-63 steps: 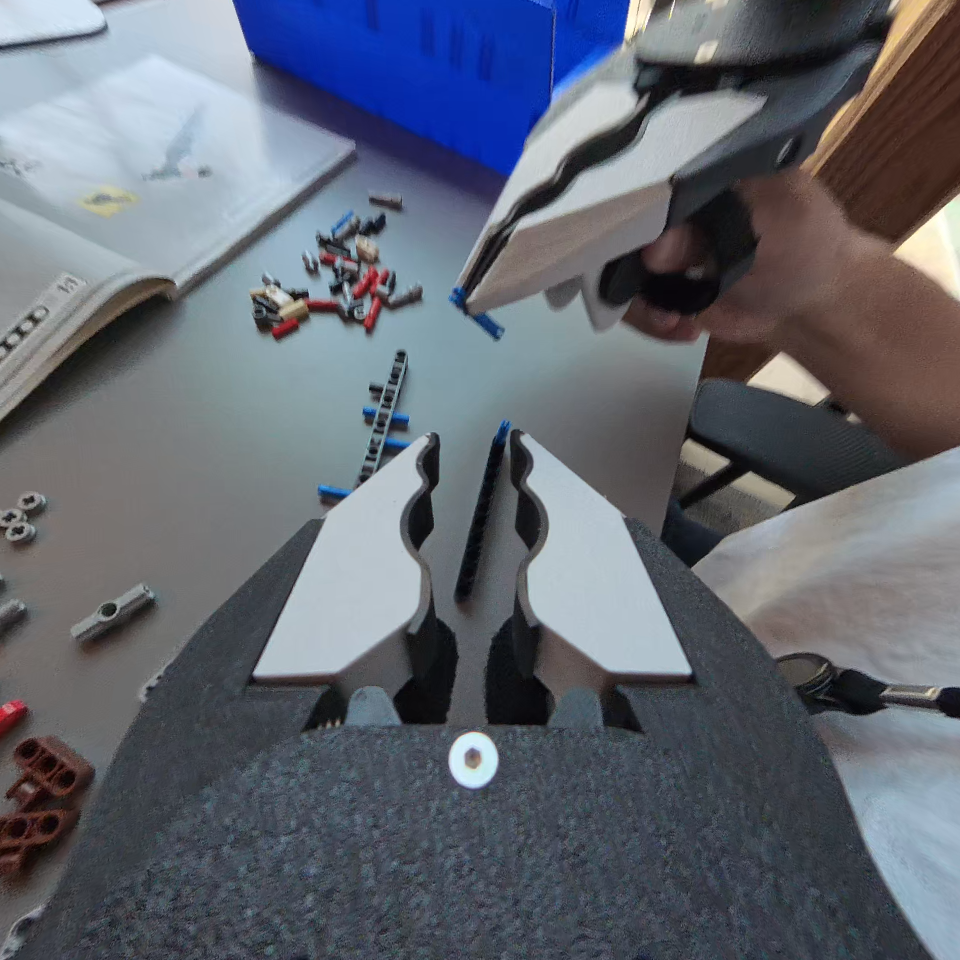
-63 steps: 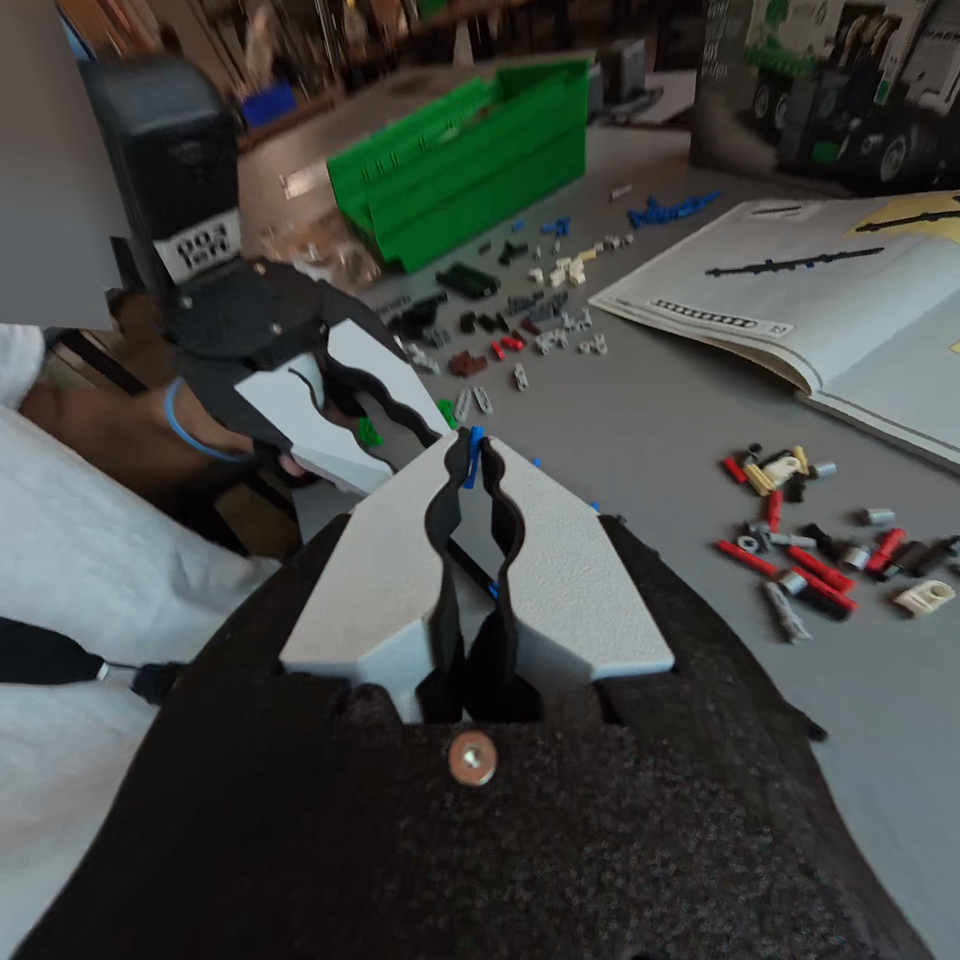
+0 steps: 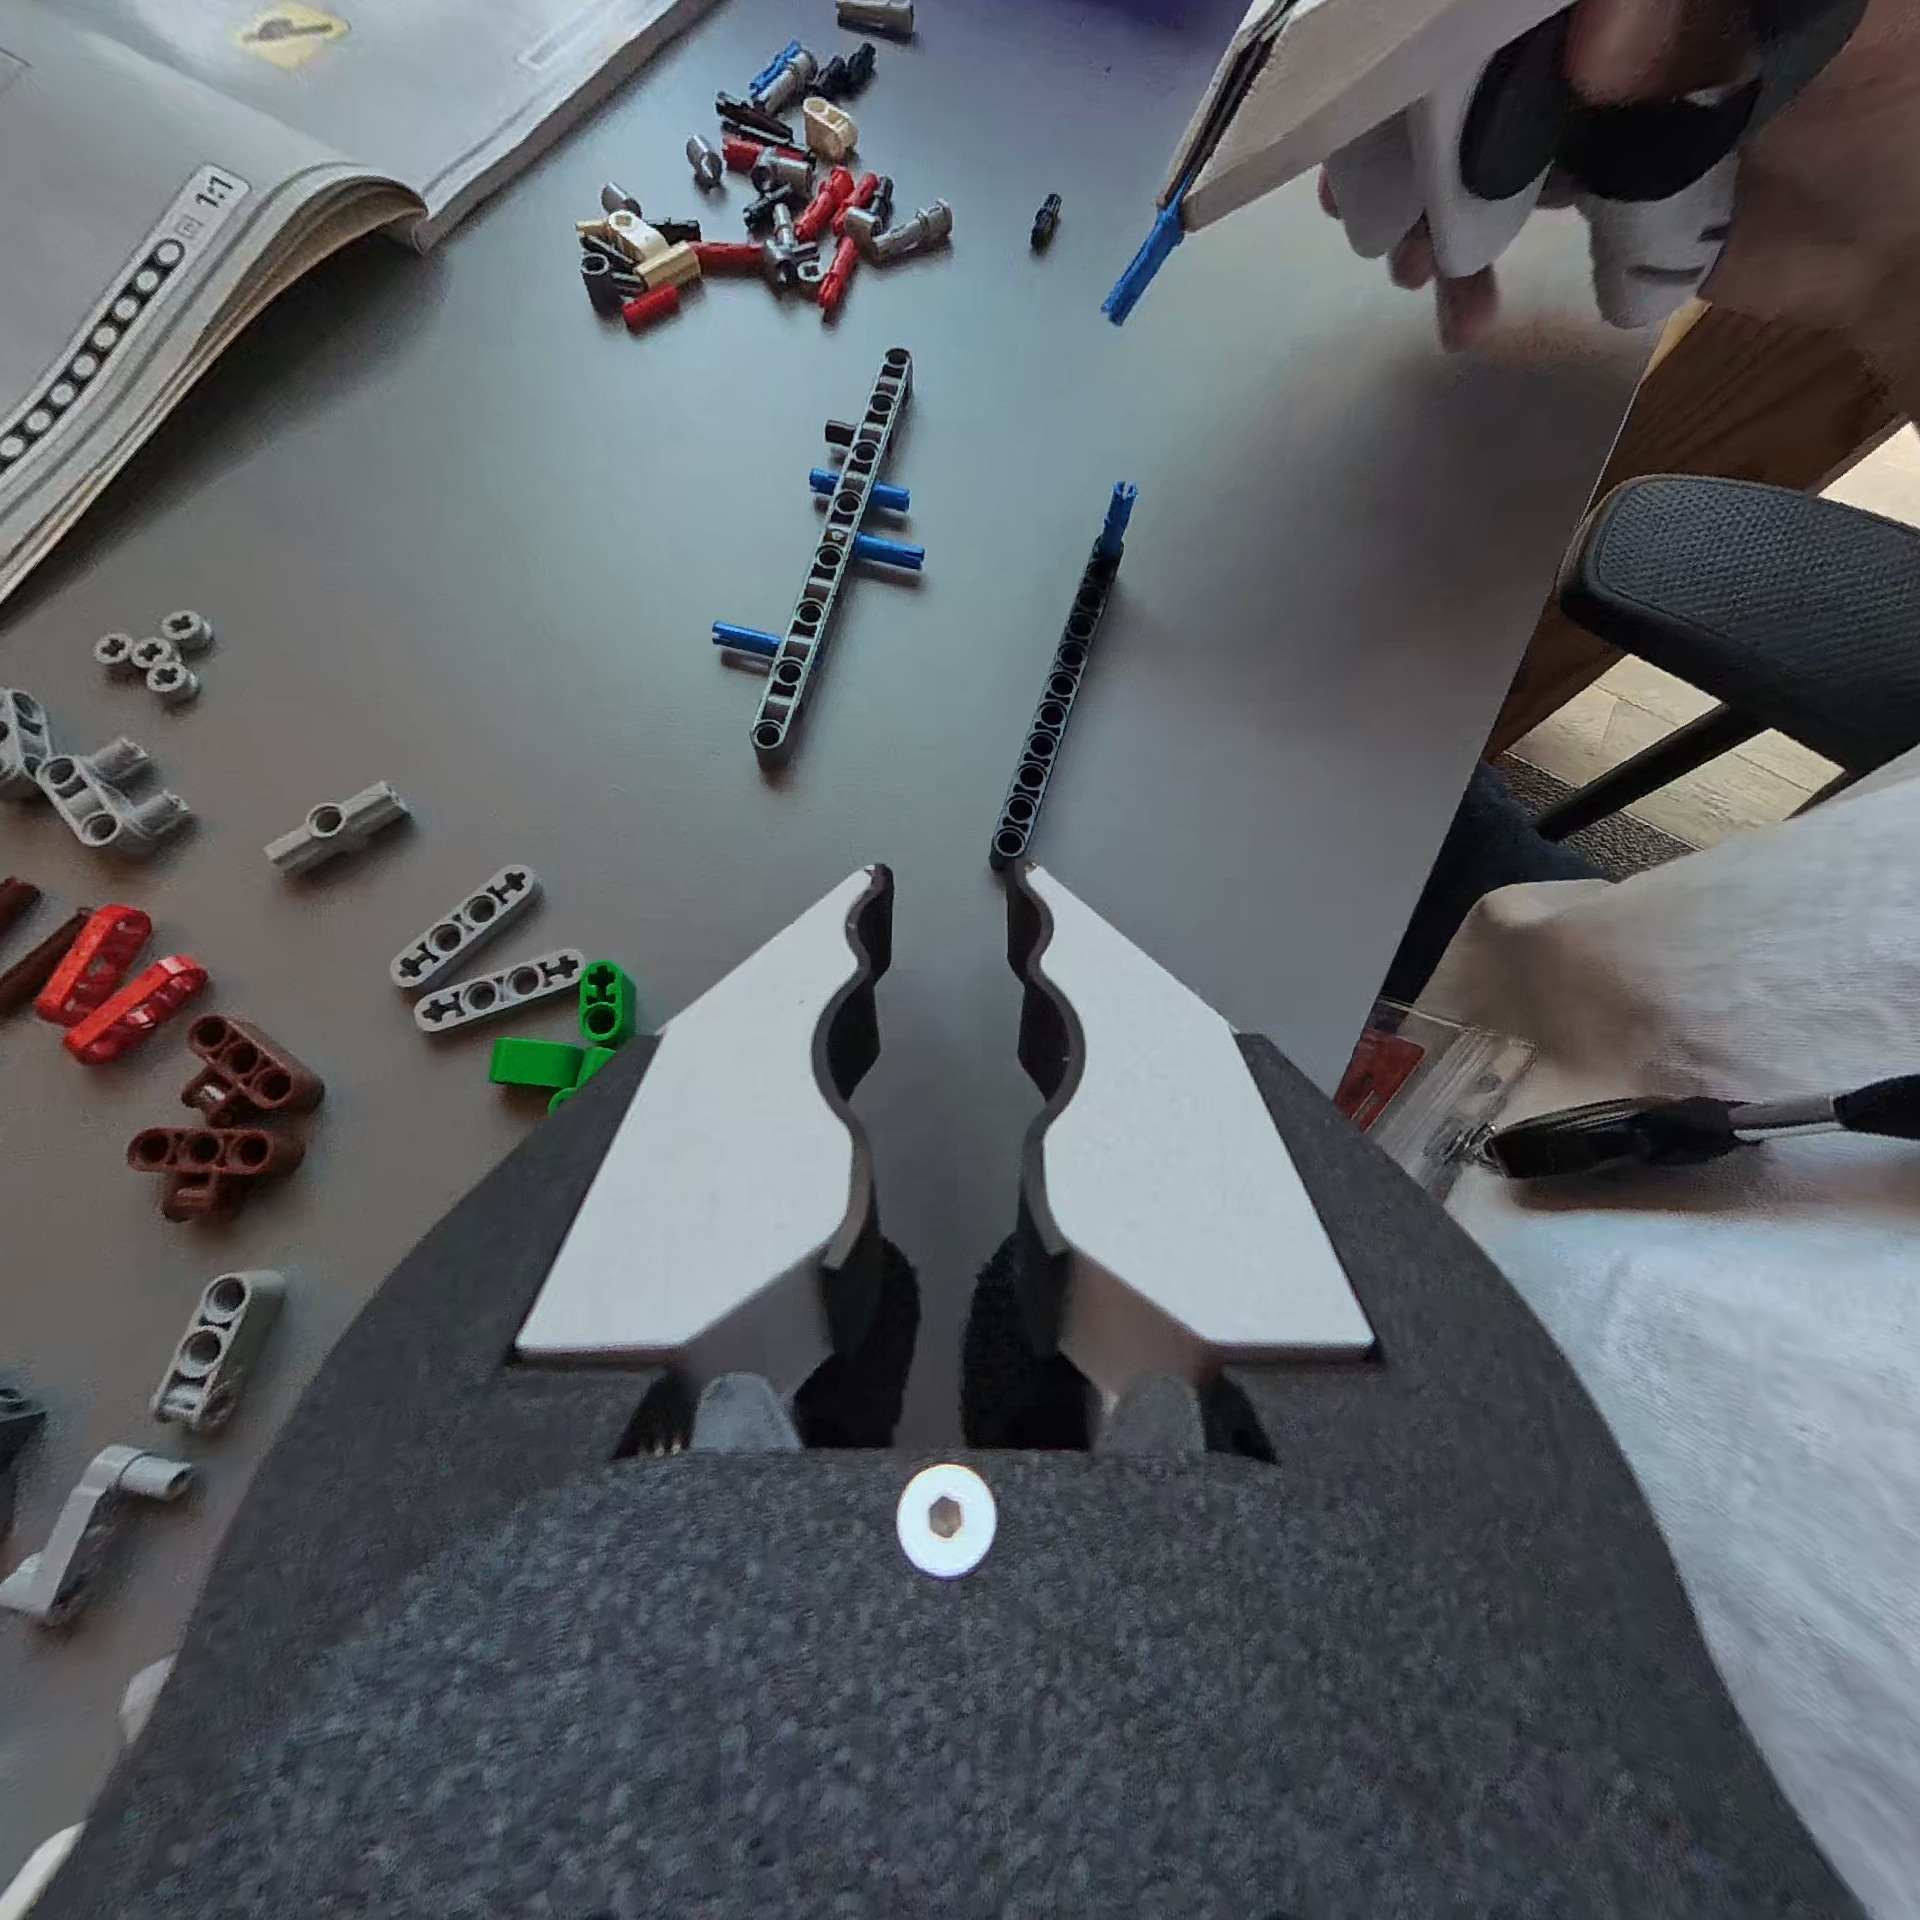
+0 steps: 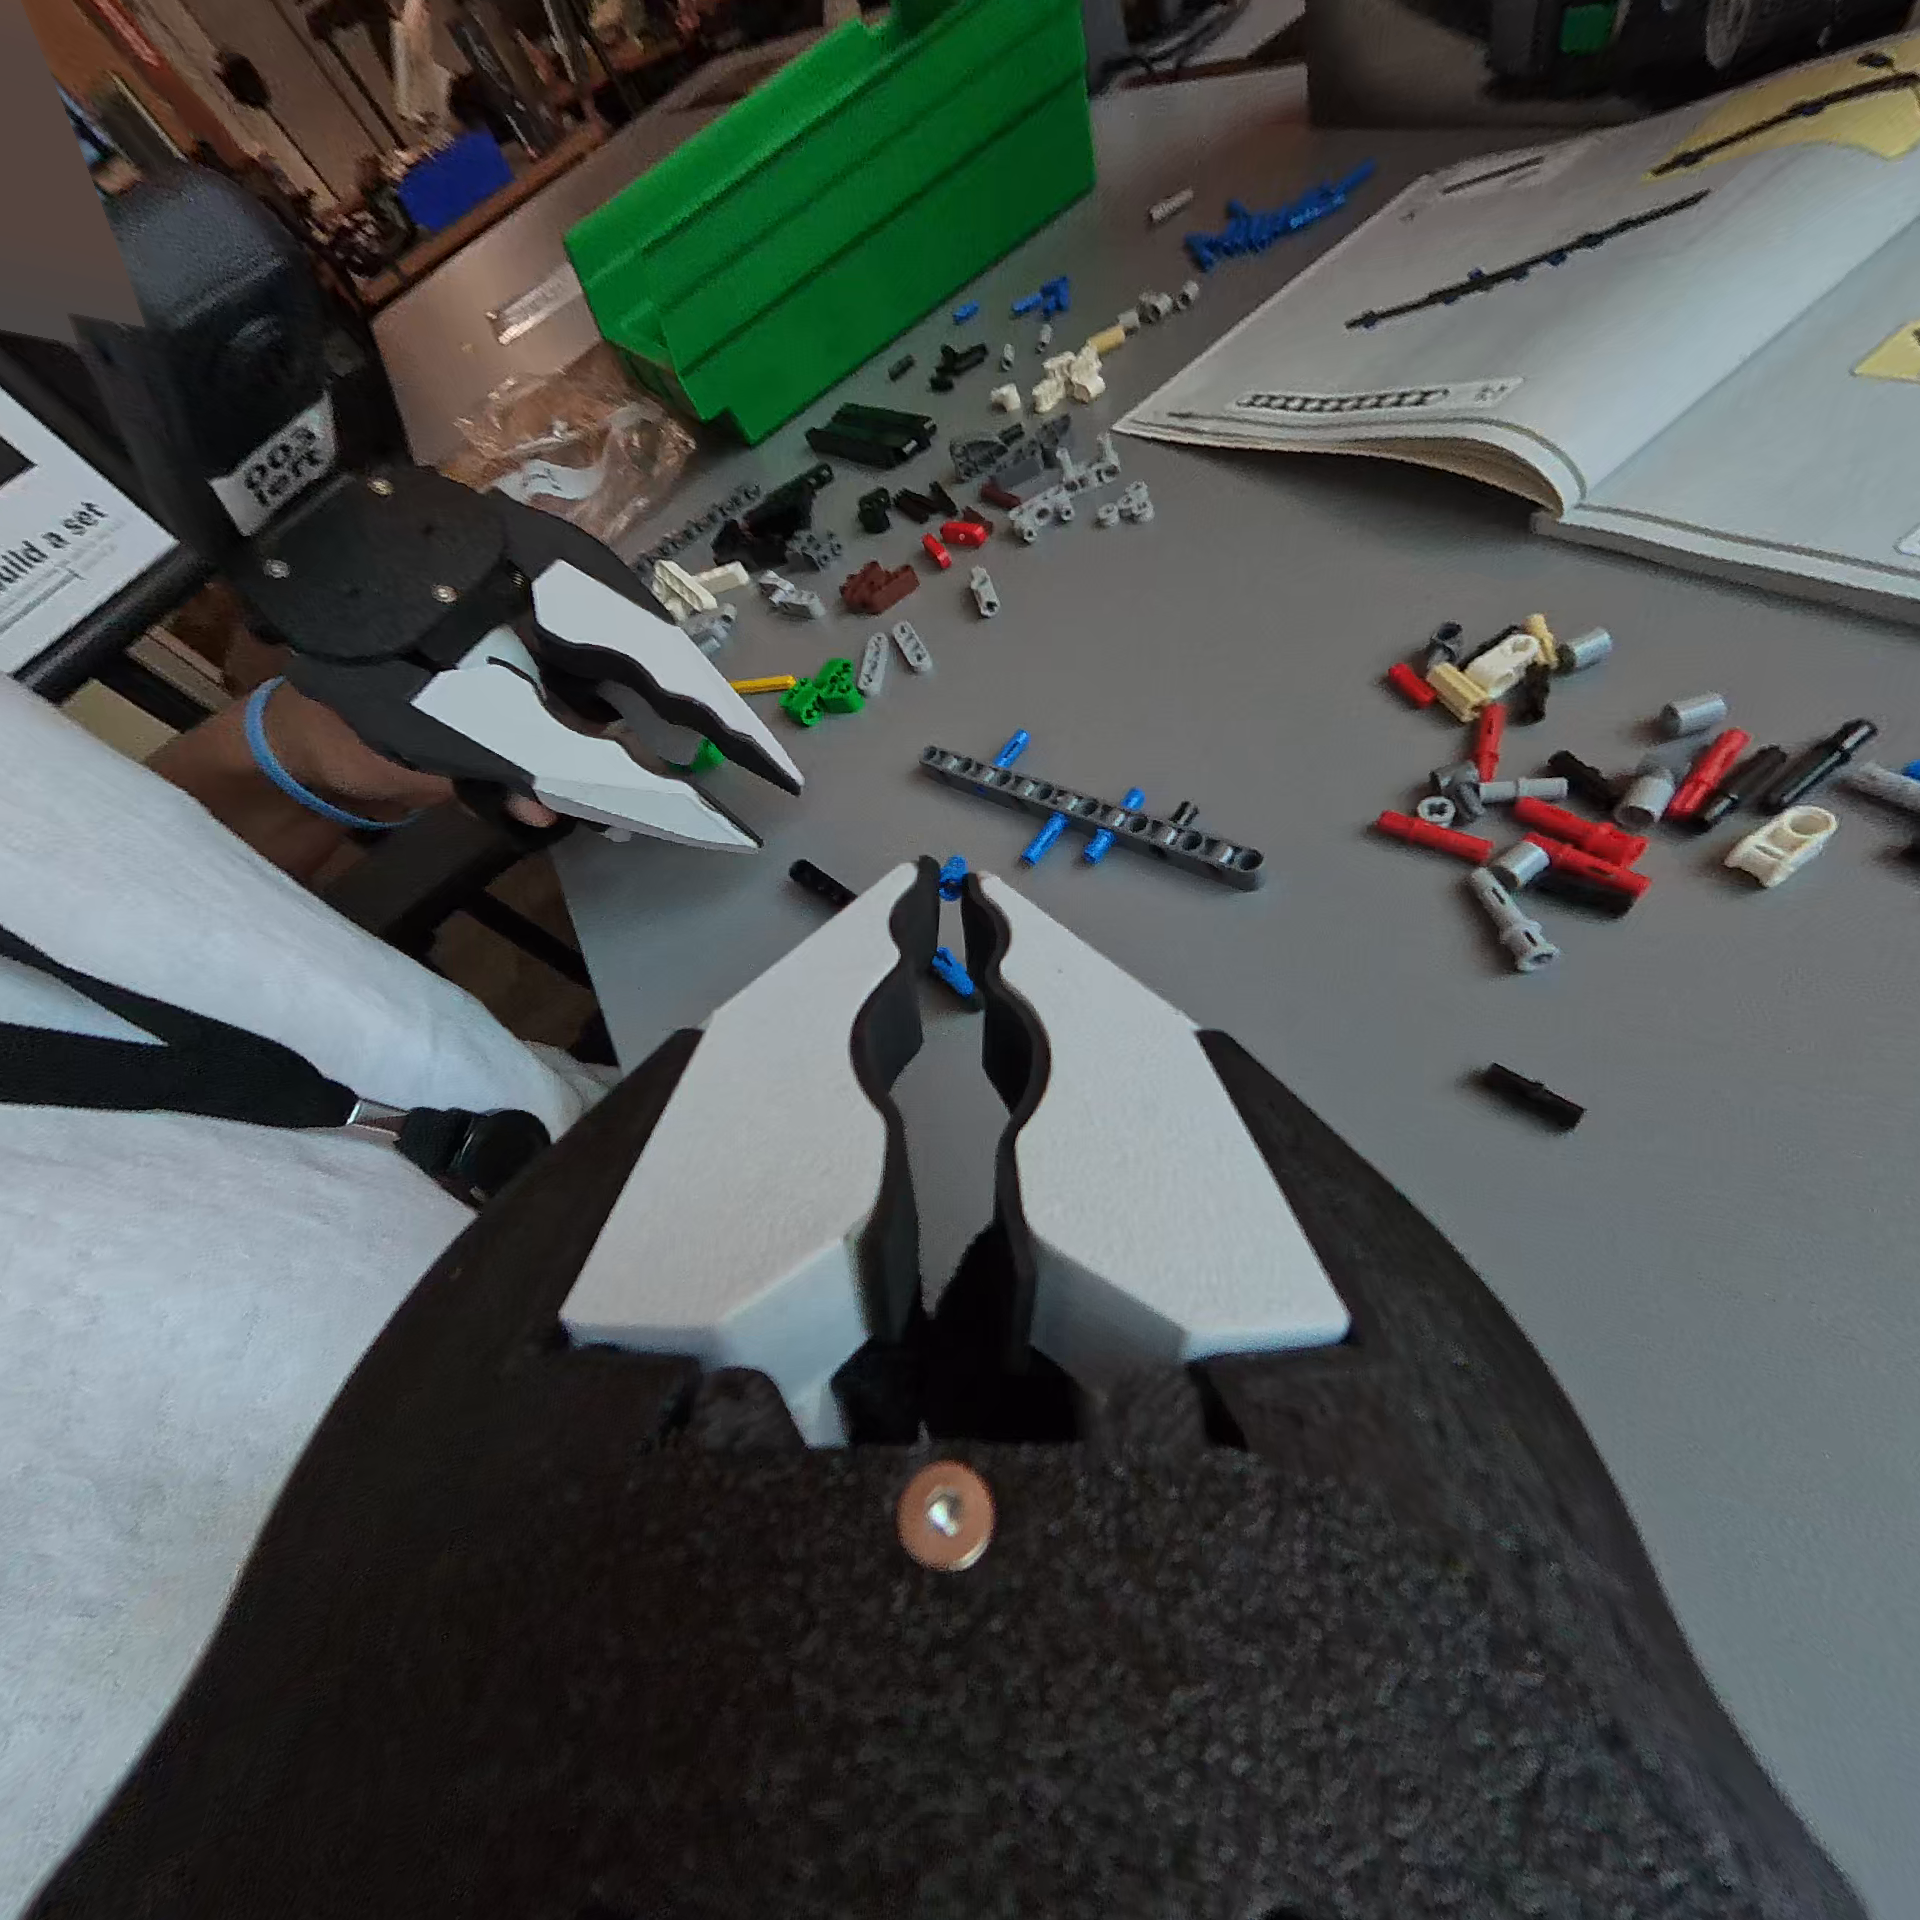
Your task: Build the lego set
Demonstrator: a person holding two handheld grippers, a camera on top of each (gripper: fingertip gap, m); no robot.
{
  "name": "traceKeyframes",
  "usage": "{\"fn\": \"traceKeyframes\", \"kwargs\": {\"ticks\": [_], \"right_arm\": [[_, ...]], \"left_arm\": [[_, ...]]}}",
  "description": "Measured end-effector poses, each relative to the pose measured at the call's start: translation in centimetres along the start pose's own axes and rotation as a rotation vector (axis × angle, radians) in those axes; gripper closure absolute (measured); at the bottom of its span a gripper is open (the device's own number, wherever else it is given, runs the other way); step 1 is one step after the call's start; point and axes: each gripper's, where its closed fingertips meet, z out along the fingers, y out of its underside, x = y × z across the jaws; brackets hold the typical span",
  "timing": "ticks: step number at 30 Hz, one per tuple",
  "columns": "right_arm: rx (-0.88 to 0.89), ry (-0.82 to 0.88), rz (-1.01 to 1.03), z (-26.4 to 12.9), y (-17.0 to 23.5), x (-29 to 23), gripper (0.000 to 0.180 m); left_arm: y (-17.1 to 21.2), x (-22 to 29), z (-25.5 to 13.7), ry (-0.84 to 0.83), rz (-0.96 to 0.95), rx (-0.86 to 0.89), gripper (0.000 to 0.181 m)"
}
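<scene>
Released since two seconds ago: black beam (image 3: 1060,696) lies on table (image 3: 416,499), your left gripper (image 3: 945,883) parted and empty, your right gripper (image 4: 943,883) pinching blue pin (image 3: 1143,255), ready for insertion.

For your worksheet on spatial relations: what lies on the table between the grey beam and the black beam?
Bare table; the left wrist view shows nothing between grey beam and black beam.
</scene>
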Motion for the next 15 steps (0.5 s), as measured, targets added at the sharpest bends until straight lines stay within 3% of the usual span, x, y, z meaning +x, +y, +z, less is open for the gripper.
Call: {"fn": "traceKeyframes", "kwargs": {"ticks": [4, 15], "right_arm": [[-0.1, 0.098, -0.045, 0.8, 1.6, 1.1, 0.177], [0.086, -0.145, 0.138, 0.8, 0.1, -1.2, 0.177]], "left_arm": [[0.3, 0.6, 1.0, 0.034, 0.005, -0.037, 0.158], [-0.2, 0.5, 1.6, 0.105, -0.055, -0.085, 0.158]]}}
